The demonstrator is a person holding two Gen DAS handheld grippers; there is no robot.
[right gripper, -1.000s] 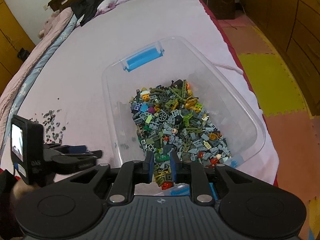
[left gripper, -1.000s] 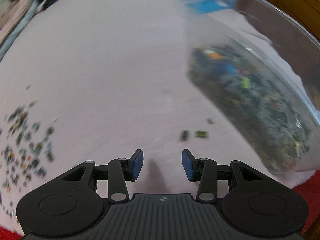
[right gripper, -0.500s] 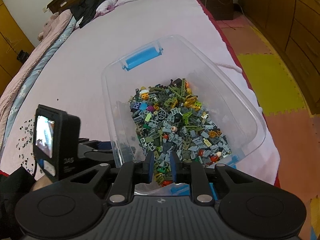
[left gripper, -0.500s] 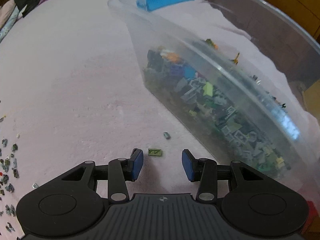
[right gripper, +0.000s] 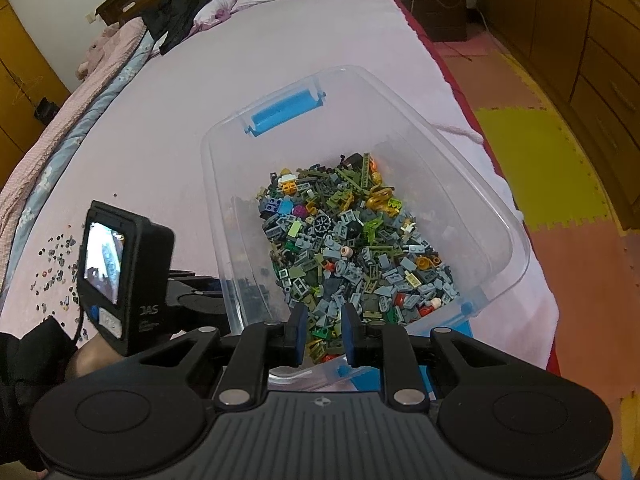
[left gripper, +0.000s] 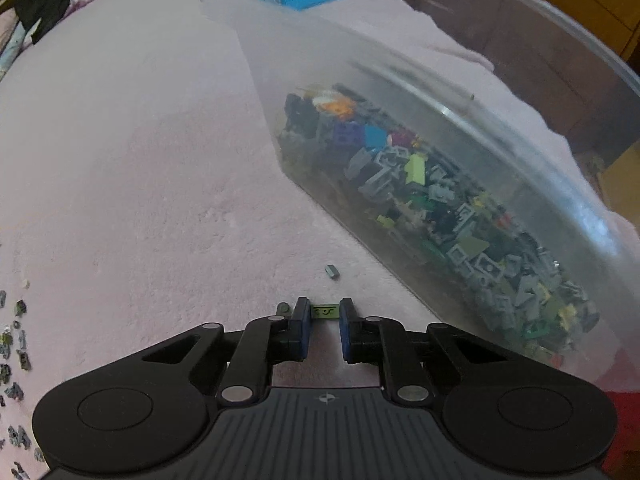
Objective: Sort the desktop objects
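Note:
A small green plate (left gripper: 325, 312) lies on the pink bedspread beside the clear plastic bin (left gripper: 400, 76). My left gripper (left gripper: 325, 309) points down at it, and its jaws are closing with the blue pads touching both ends of the plate. A tiny grey piece (left gripper: 332, 271) lies just beyond, and a round dark one (left gripper: 283, 308) sits by the left finger. The bin (right gripper: 516, 240) holds a heap of mixed bricks (right gripper: 344, 248). My right gripper (right gripper: 324, 320) hangs over the bin's near wall, its jaws a narrow gap apart with nothing between them.
Several small loose pieces (left gripper: 16, 340) are scattered at the left of the bedspread (right gripper: 56, 264). The left gripper's camera unit (right gripper: 120, 272) and a hand (right gripper: 92, 356) are left of the bin. A dark garment (right gripper: 180, 16) lies at the far end. The bed's edge runs right of the bin.
My left gripper slid from open bedspread to the bin's side, came down over the green plate and narrowed its jaws onto it. The right gripper stayed still.

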